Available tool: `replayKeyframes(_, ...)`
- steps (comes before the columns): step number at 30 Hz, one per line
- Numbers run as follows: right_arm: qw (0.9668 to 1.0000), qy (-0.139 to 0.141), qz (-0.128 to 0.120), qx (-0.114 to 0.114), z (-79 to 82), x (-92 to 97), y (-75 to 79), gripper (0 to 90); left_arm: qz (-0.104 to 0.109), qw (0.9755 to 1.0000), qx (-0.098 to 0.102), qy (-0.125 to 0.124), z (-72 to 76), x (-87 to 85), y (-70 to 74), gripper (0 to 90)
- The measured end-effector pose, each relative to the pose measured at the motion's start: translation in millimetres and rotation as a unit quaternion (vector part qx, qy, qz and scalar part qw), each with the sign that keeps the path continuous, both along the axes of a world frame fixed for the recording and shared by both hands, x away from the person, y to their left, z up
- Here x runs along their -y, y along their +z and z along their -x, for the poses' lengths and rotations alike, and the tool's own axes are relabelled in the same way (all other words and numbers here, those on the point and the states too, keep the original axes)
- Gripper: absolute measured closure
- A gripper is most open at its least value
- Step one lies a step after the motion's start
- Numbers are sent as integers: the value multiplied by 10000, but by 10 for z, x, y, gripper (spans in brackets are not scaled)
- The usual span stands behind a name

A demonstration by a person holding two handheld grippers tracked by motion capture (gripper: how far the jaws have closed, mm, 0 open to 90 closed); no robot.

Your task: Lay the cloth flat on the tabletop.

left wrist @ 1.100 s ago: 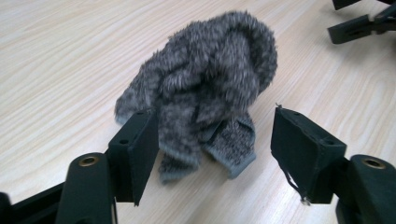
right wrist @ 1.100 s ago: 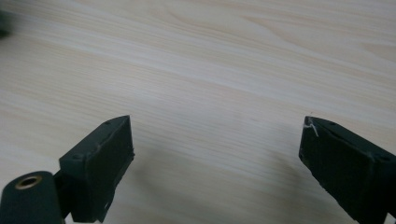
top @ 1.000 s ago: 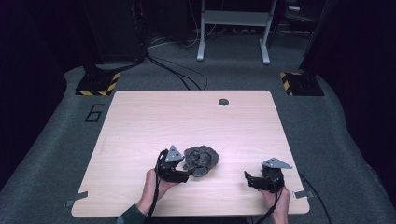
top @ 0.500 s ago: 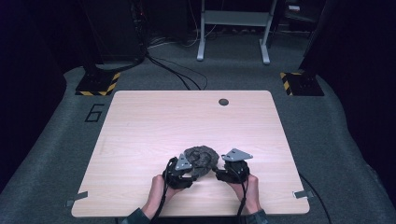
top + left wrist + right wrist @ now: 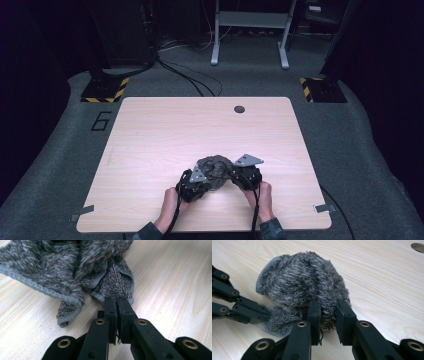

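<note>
Two grippers meet at one crumpled grey towel (image 5: 215,171) on the near middle of the pale wooden table (image 5: 150,135) in the high view, the left gripper (image 5: 204,181) at its near-left side and the right gripper (image 5: 234,175) at its right, with a dark round hole (image 5: 239,109) near the table's far edge. Left gripper view: the left gripper (image 5: 116,305) has its jaws pressed together on a hemmed corner of the towel (image 5: 62,272), which lies bunched on the wood. Right gripper view: the right gripper (image 5: 327,312), whose jaws have just been closing, pinches a thick fold of the towel (image 5: 304,280), while the left gripper (image 5: 265,313) grips the flat corner at lower left.
</note>
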State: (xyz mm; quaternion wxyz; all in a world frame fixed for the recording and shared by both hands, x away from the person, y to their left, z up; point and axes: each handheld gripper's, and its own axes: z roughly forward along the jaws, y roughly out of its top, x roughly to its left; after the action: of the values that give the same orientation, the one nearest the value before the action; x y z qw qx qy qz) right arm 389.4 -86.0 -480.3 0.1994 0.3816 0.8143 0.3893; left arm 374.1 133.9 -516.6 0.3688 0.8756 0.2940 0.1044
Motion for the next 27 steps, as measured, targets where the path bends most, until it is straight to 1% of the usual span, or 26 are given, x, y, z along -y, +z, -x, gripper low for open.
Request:
replayKeyframes(1, 10000, -3, 12, 26, -10, 13, 8, 754, 4, 10000, 25, 19, 4, 0, -2, 878)
replayKeyframes(3, 10000, -74, -44, 27, -18, 36, 26, 757, 1, 10000, 12, 7, 11, -6, 6, 890)
replayKeyframes(4, 10000, -73, -32, 58, -25, 55, 37, 758, -9, 10000, 47, 33, 18, -11, 7, 894)
replayKeyframes(5, 9999, -131, -75, 20, -24, 65, 47, 759, -20, 10000, 62, 27, 19, -22, 13, 897)
replayKeyframes(7, 9998, -162, -109, 53, -34, 105, 68, 759, 45, 10000, 17, 4, 29, -51, 29, 898)
replayKeyframes(8, 9997, -195, -147, 74, -34, 125, 78, 759, 41, 10000, 58, 4, 37, -67, 43, 898)
replayKeyframes(9, 9996, -233, -163, 64, -36, 145, 88, 760, 53, 10000, 50, -13, 45, -86, 60, 898)
replayKeyframes(10, 9995, -255, -174, 85, -41, 169, 96, 760, 90, 9999, 79, 21, 58, -101, 73, 899)
replayKeyframes(12, 9991, -342, -252, 56, -43, 214, 112, 759, 98, 9999, 123, 33, 84, -140, 108, 898)
replayKeyframes(14, 9986, -416, -320, 53, -47, 258, 122, 759, 137, 9999, 103, 13, 112, -180, 142, 898)
replayKeyframes(15, 9985, -444, -314, 62, -52, 279, 125, 759, 181, 9998, 125, 11, 125, -195, 149, 898)
replayKeyframes(16, 9982, -504, -334, 42, -54, 294, 126, 759, 168, 9997, 157, -1, 134, -213, 163, 898)
replayKeyframes(18, 9977, -586, -327, 9, -68, 329, 115, 760, 216, 9996, 159, 14, 160, -242, 172, 899)
replayKeyframes(19, 9975, -633, -315, -21, -76, 347, 105, 760, 238, 9996, 117, 22, 173, -255, 175, 898)
replayKeyframes(21, 9969, -710, -306, -111, -95, 390, 79, 760, 210, 9997, 108, -11, 189, -286, 178, 898)
replayKeyframes(22, 9966, -744, -315, -151, -106, 409, 61, 758, 243, 9997, 80, 2, 202, -295, 172, 898)
replayKeyframes(24, 9961, -805, -255, -236, -116, 440, 24, 739, 244, 9997, 29, -39, 224, -311, 166, 892)
replayKeyframes(25, 9962, -808, -223, -241, -120, 456, 11, 729, 263, 9996, 56, -16, 230, -315, 165, 865)
replayKeyframes(26, 9958, -846, -236, -258, -110, 463, 8, 709, 233, 9997, 50, 13, 227, -326, 176, 782)
replayKeyframes(27, 9960, -821, -260, -233, -102, 466, 14, 690, 243, 9997, 33, 93, 226, -328, 181, 682)
